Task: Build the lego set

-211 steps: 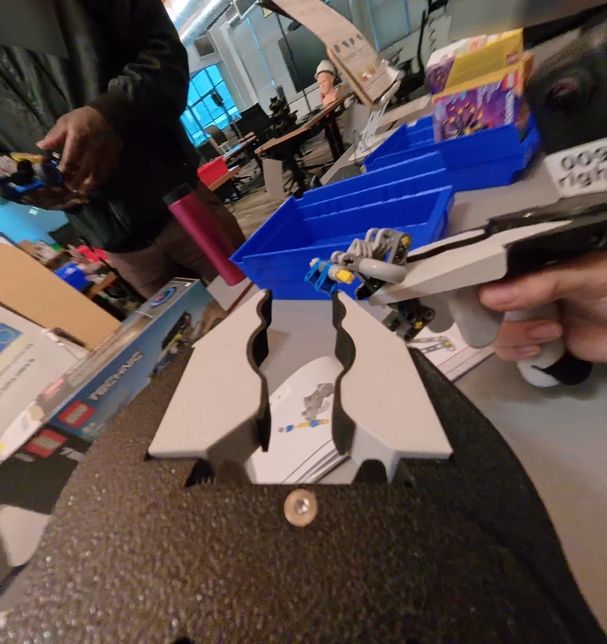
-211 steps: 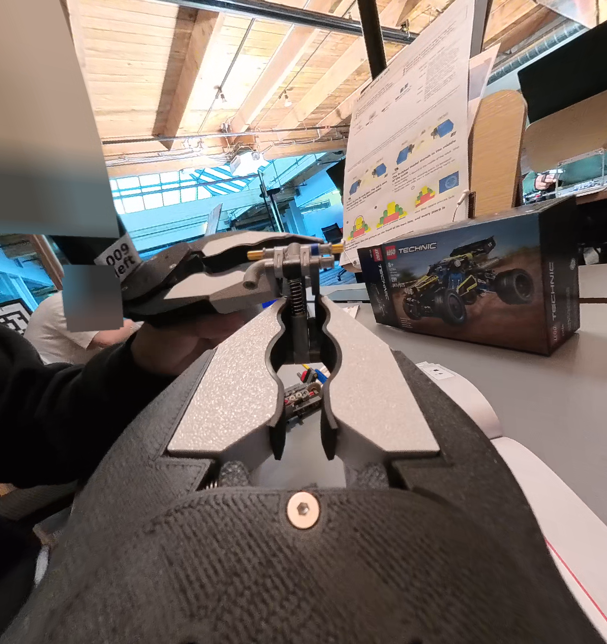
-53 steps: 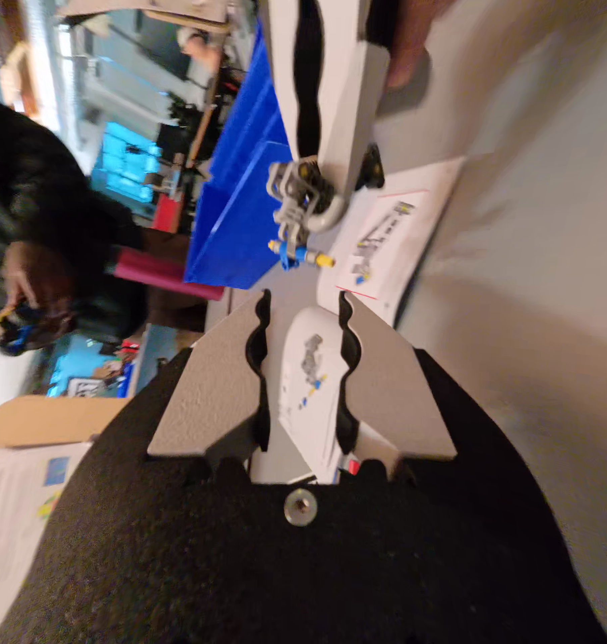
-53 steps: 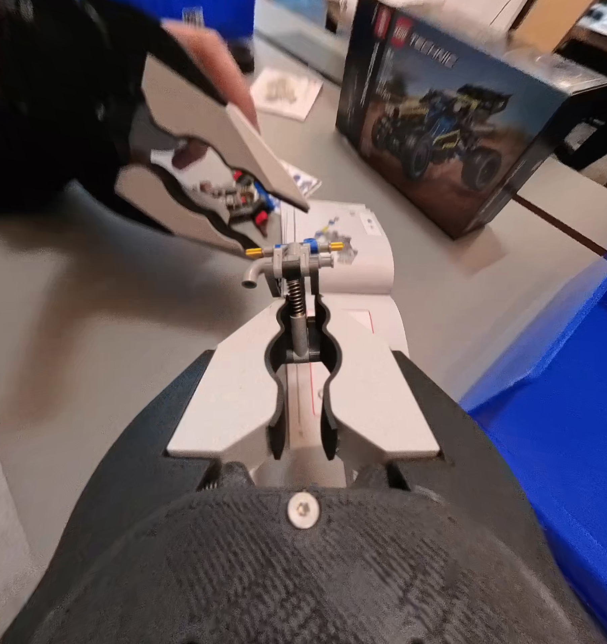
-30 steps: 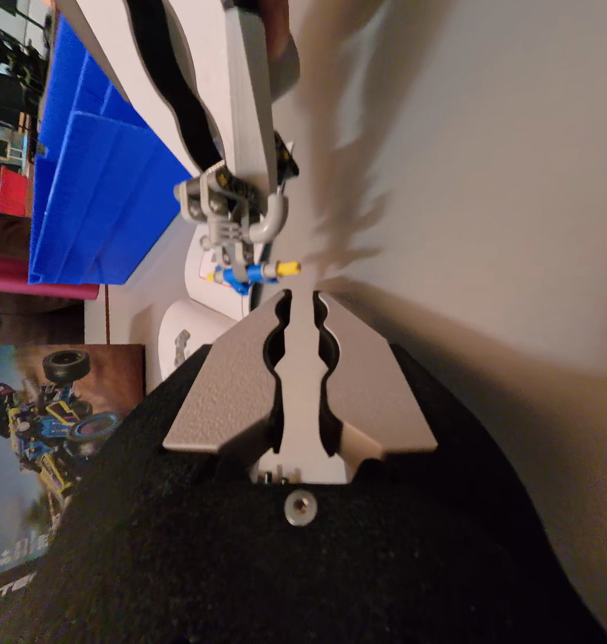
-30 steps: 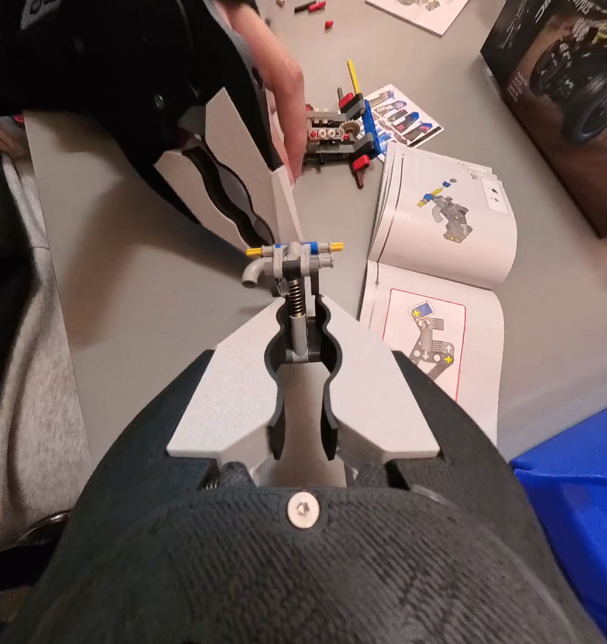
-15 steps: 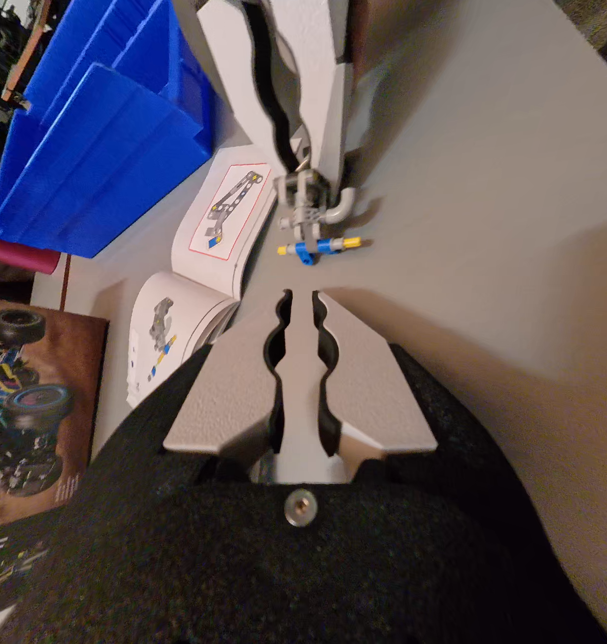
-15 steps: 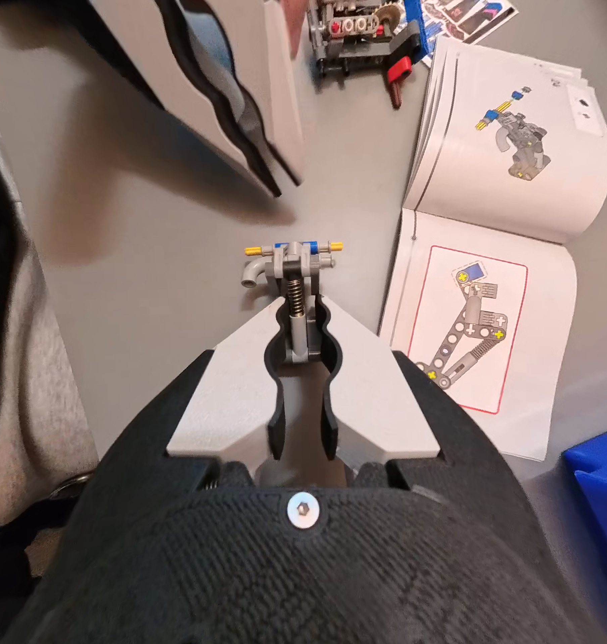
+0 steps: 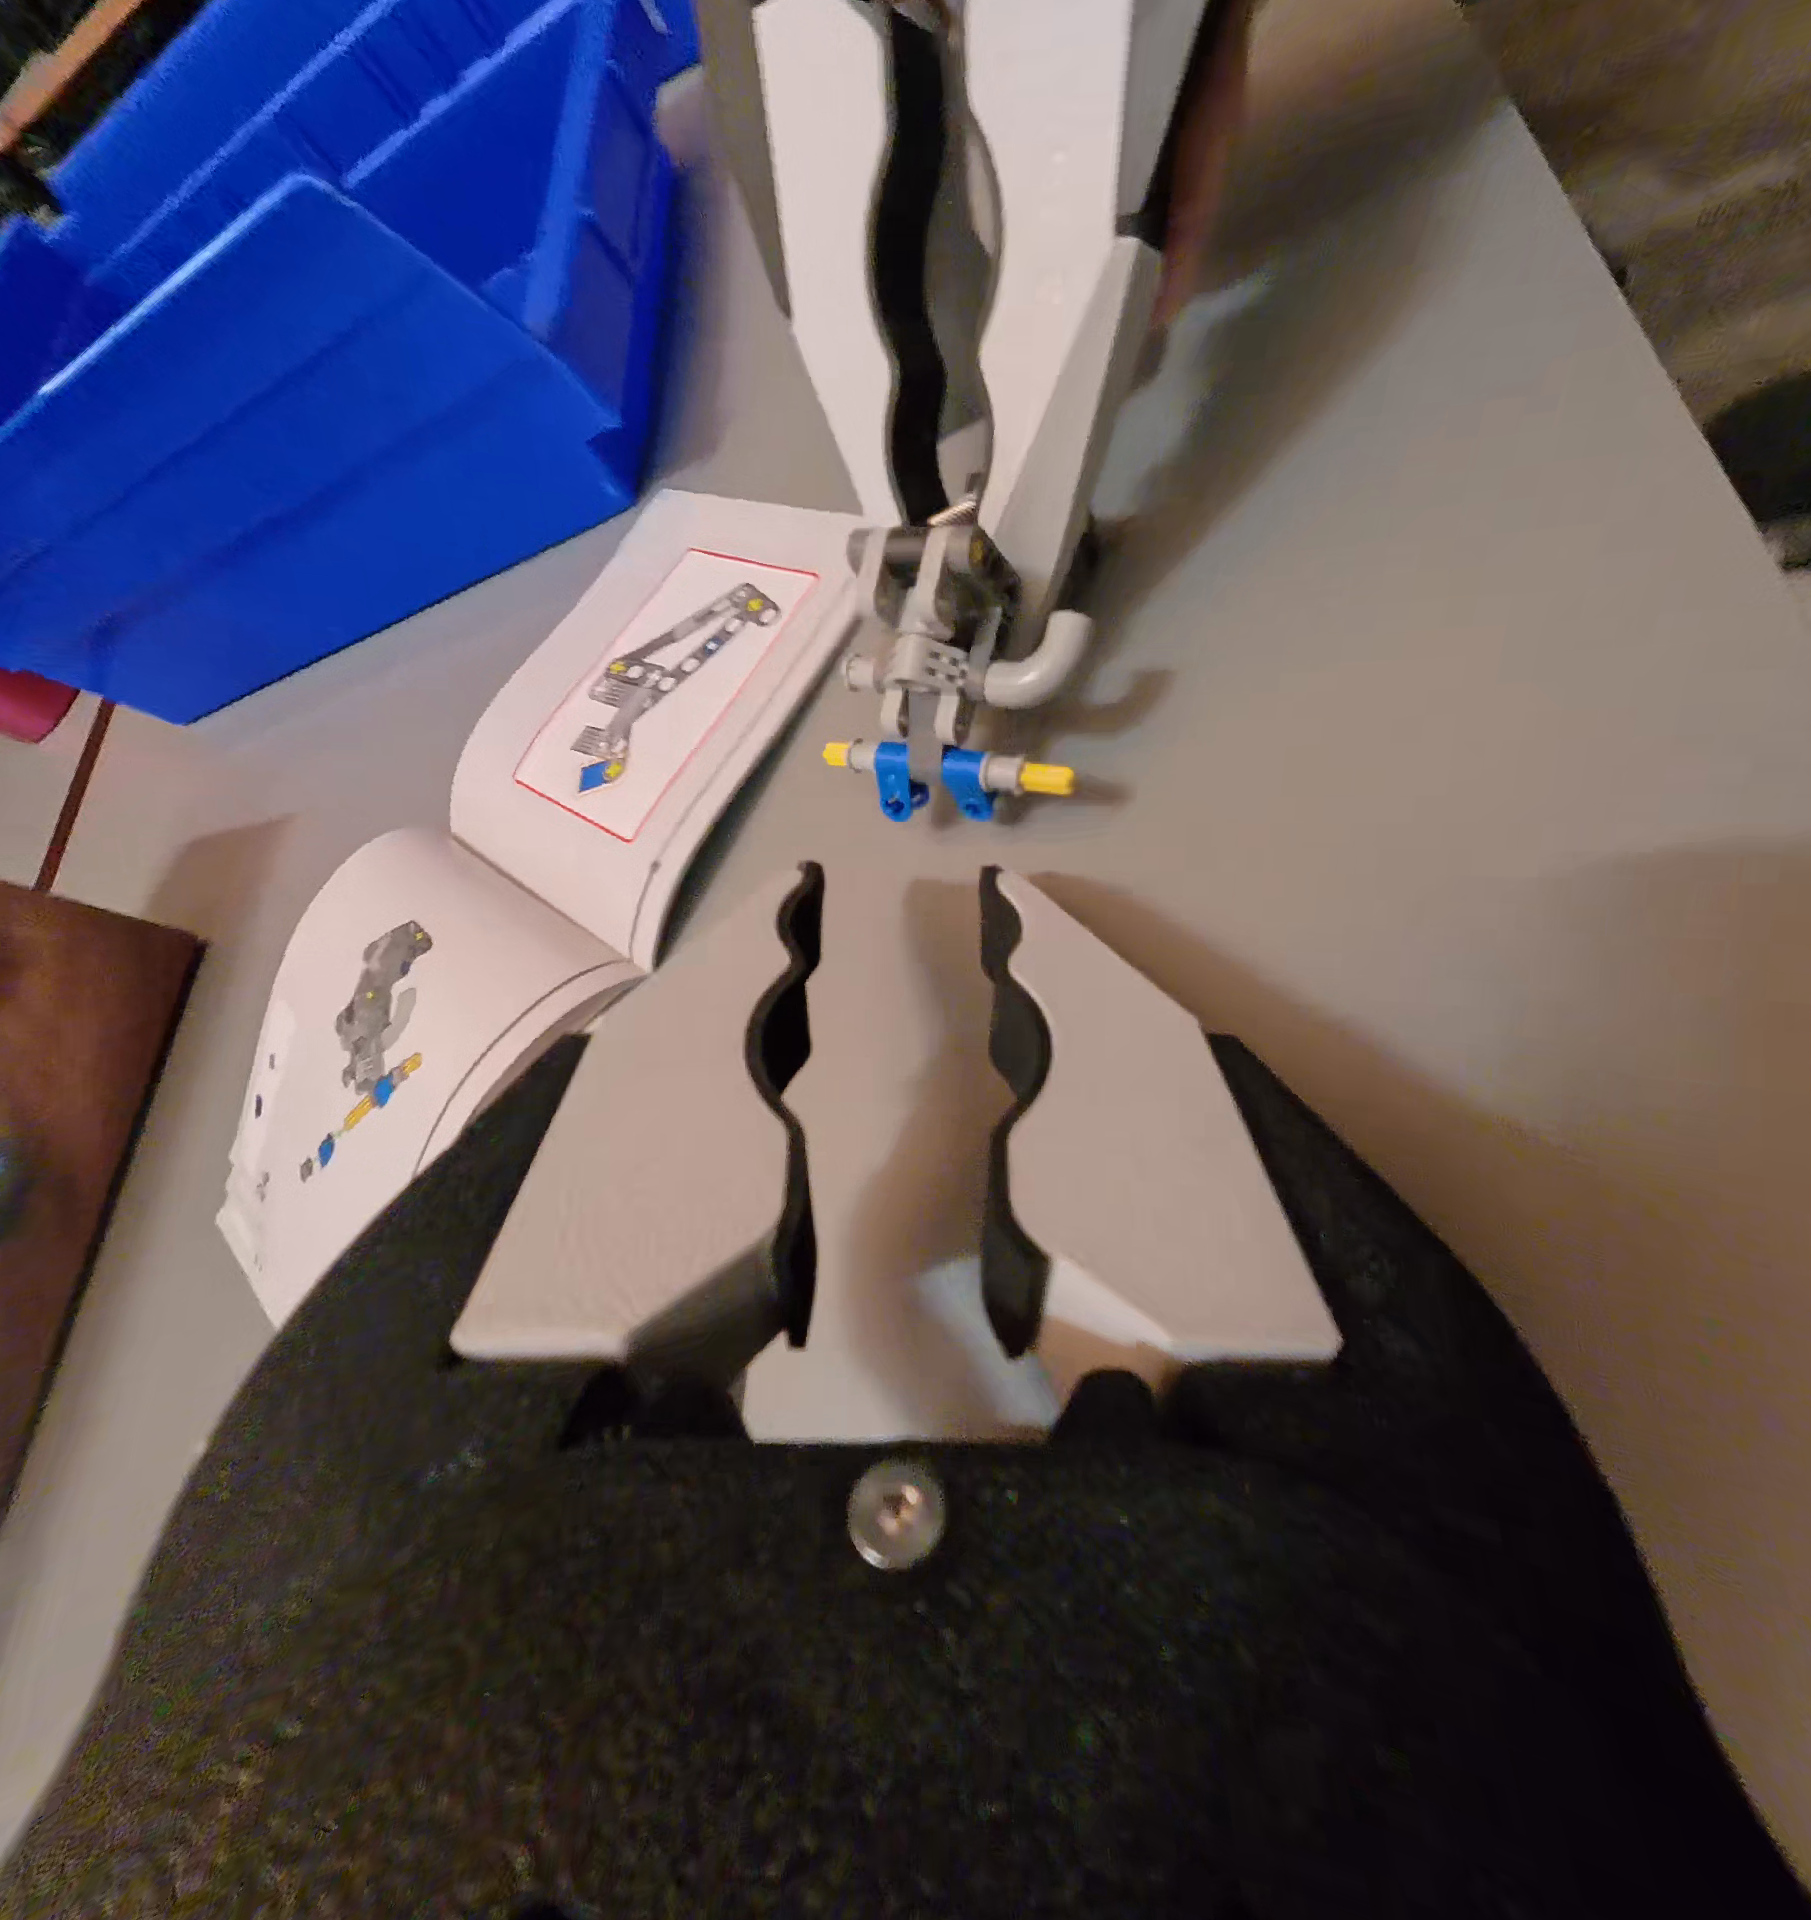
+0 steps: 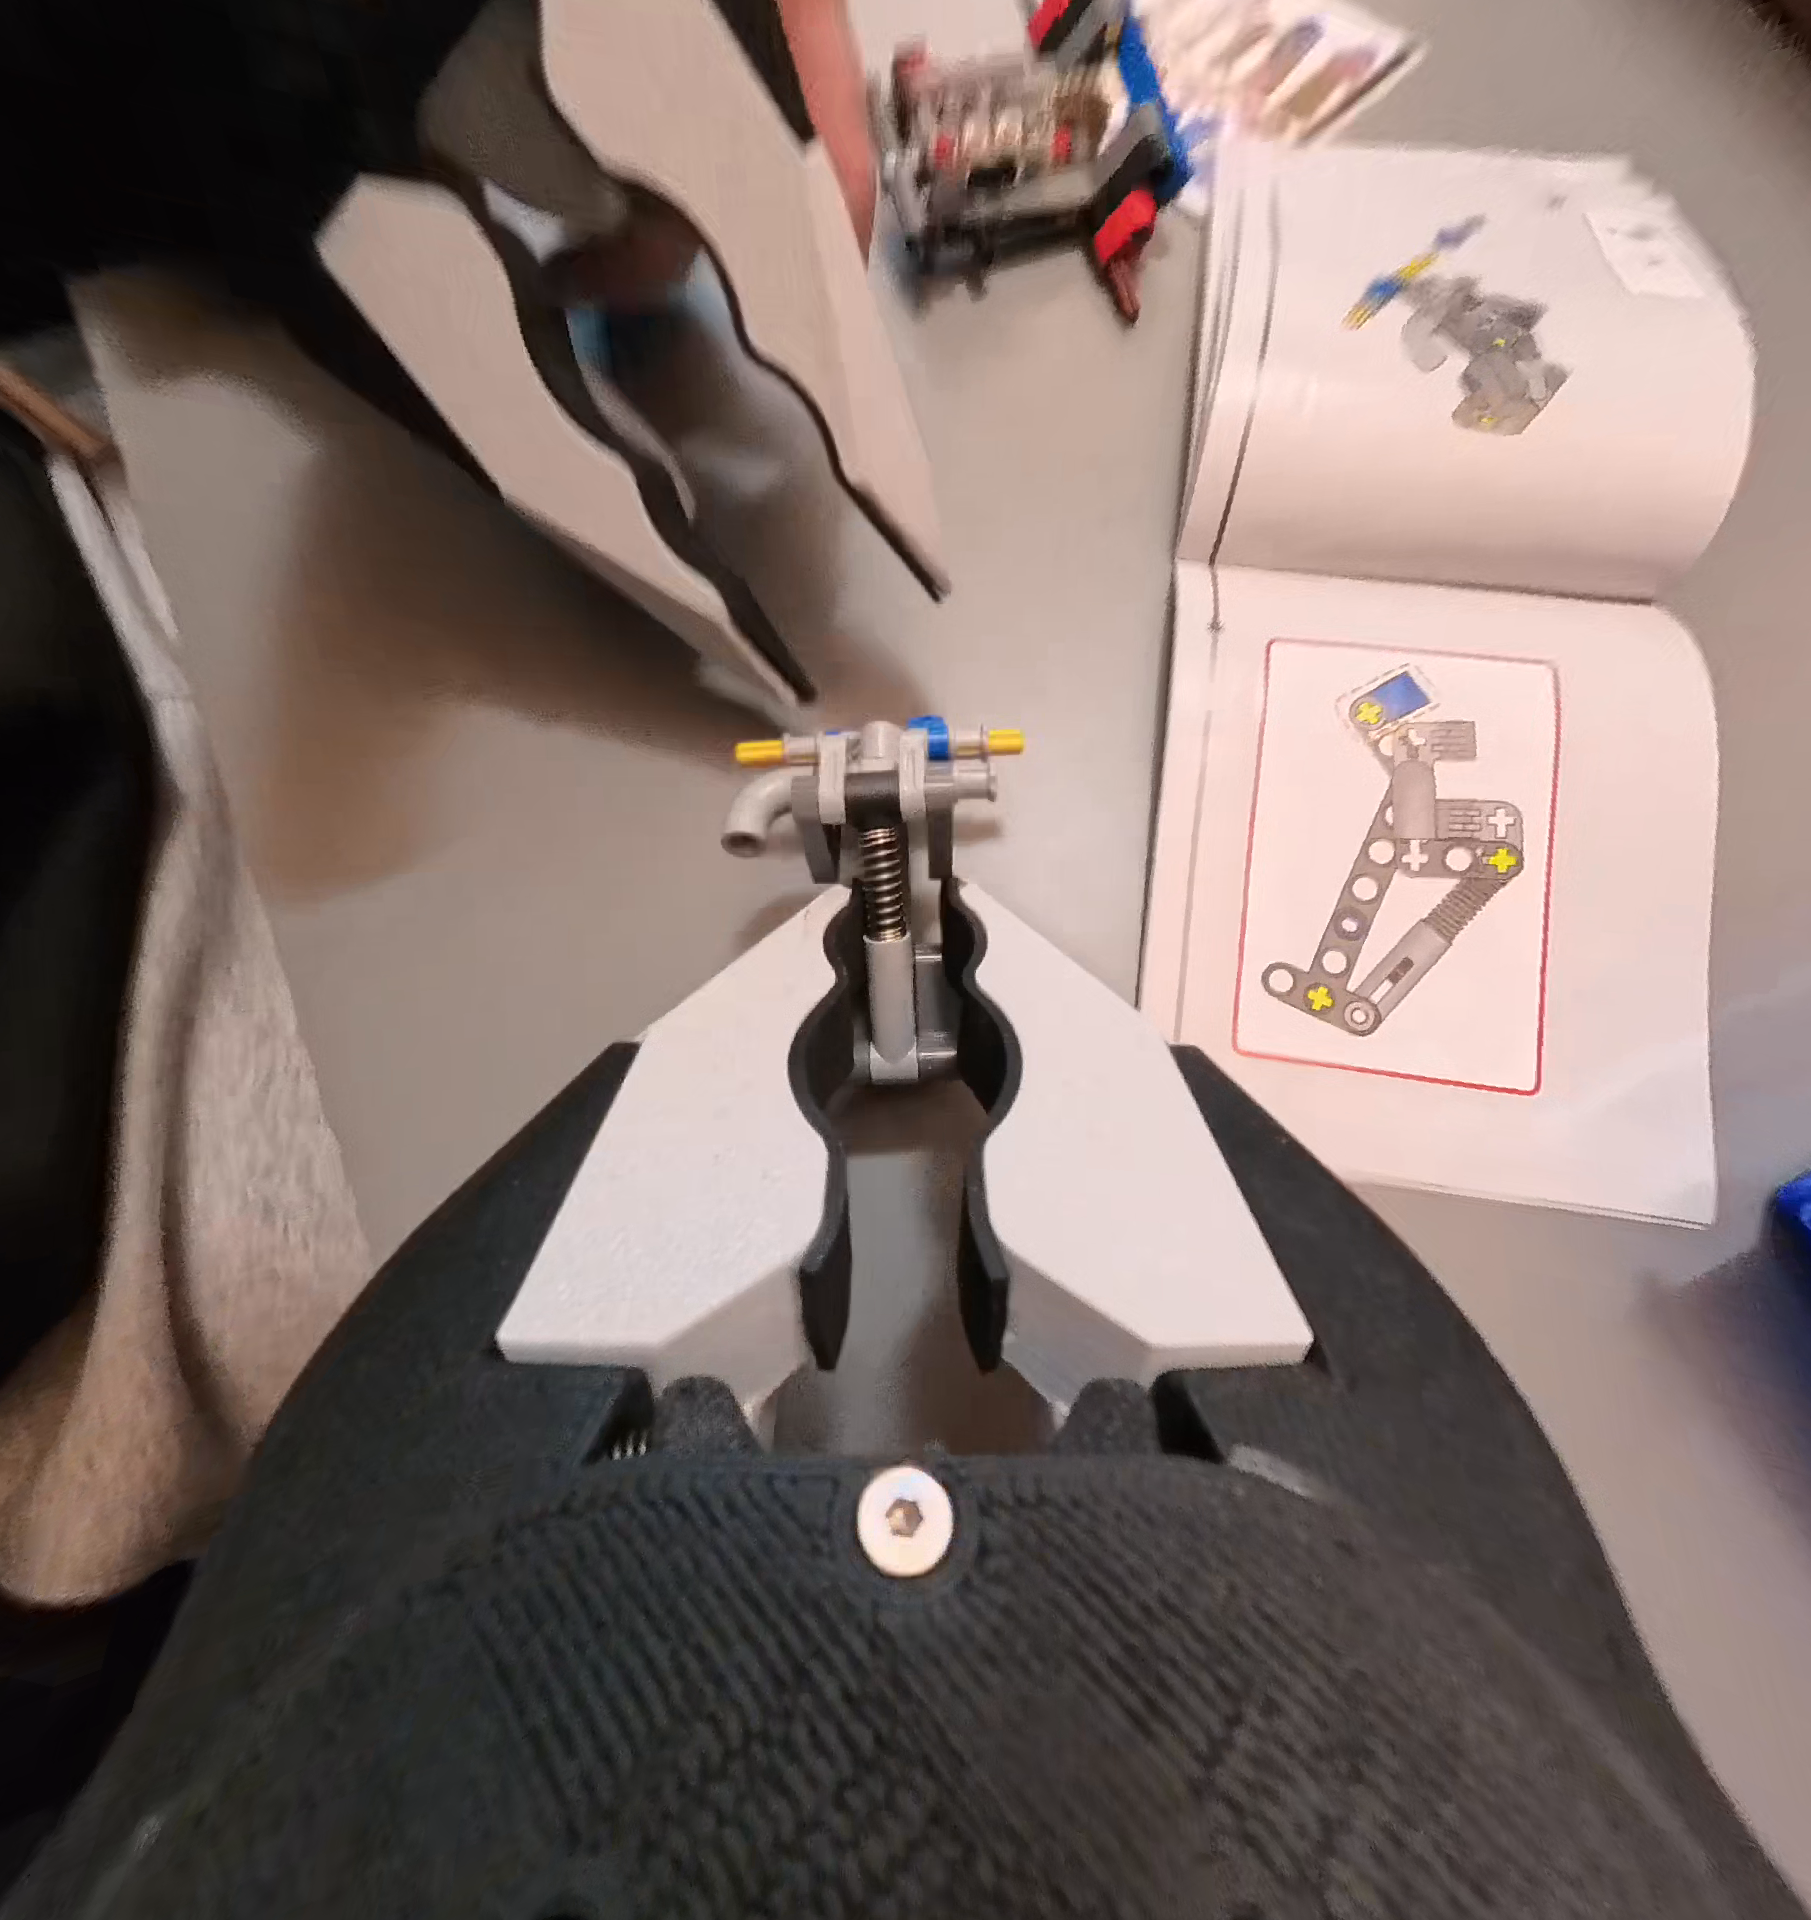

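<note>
- Lego piece (image 10: 880, 831): a small grey assembly with a coil spring, a bent grey tube on one side and a cross axle with yellow ends and blue connectors; it sits clamped in the right claw (image 10: 896, 904), its top end sticking out past the tips.
- Right claw: nearly closed, pinching the lower grey shaft of the lego piece; in the left wrist view it comes down from above (image 9: 968, 488) with the piece (image 9: 932, 665) at or just over the grey bench (image 9: 1400, 727); I cannot tell whether it touches.
- Left claw (image 9: 896, 894): jaws parted with a clear gap, holding nothing, pointed at the piece and just short of it; in the right wrist view it shows, blurred, at upper left (image 10: 859, 634).
- Manual (image 10: 1452, 831): lies open on the bench just beside the piece, with a red-framed diagram on the near page.
- Partial build (image 10: 1026, 135): a blurred cluster of grey, red and blue parts on the bench beyond the left claw, beside the manual's far page.
- Blue bins (image 9: 288, 343): stand on the bench past the manual.
- Box (image 9: 39, 1143): a dark printed one at the left edge, near the manual.
</note>
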The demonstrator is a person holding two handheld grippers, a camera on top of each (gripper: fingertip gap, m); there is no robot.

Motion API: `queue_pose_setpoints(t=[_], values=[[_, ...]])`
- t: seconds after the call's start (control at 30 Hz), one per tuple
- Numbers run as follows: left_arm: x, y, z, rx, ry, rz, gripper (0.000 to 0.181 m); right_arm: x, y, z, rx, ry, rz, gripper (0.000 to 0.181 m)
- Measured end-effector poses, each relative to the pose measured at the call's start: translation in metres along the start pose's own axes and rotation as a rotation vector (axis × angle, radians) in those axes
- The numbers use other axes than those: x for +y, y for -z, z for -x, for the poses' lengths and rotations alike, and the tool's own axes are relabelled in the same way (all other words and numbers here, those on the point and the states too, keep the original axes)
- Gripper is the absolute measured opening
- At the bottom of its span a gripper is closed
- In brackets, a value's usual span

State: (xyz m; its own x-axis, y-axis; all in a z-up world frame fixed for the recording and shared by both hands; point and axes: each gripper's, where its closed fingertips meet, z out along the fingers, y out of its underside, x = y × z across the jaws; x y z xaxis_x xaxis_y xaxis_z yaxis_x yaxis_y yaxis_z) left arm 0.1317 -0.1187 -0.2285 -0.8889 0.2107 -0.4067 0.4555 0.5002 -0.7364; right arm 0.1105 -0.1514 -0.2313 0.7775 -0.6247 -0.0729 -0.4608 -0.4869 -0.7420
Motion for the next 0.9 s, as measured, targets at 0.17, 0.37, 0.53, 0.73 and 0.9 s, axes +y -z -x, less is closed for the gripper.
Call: queue_pose_setpoints(t=[0.17,0.37,0.53,0.73,0.9], values=[[-0.013,0.001,0.019,-0.186,0.047,-0.037,0.038,-0.027,0.017,-0.016,0.043,-0.138,-0.22,0.011],[-0.036,0.011,0.04,-0.411,0.054,-0.121,0.045,-0.049,0.022,-0.012,-0.017,-0.193,-0.387,0.011],[-0.039,0.01,0.047,-0.475,0.019,-0.124,0.039,-0.054,0.014,-0.003,-0.071,-0.202,-0.391,0.011],[-0.017,0.009,0.045,-0.49,-0.109,0.009,0.038,-0.036,0.004,-0.002,-0.021,-0.135,-0.245,0.011],[-0.004,0.011,0.046,-0.482,-0.166,0.066,0.036,-0.012,-0.012,0.0,0.02,-0.052,-0.051,0.011]])
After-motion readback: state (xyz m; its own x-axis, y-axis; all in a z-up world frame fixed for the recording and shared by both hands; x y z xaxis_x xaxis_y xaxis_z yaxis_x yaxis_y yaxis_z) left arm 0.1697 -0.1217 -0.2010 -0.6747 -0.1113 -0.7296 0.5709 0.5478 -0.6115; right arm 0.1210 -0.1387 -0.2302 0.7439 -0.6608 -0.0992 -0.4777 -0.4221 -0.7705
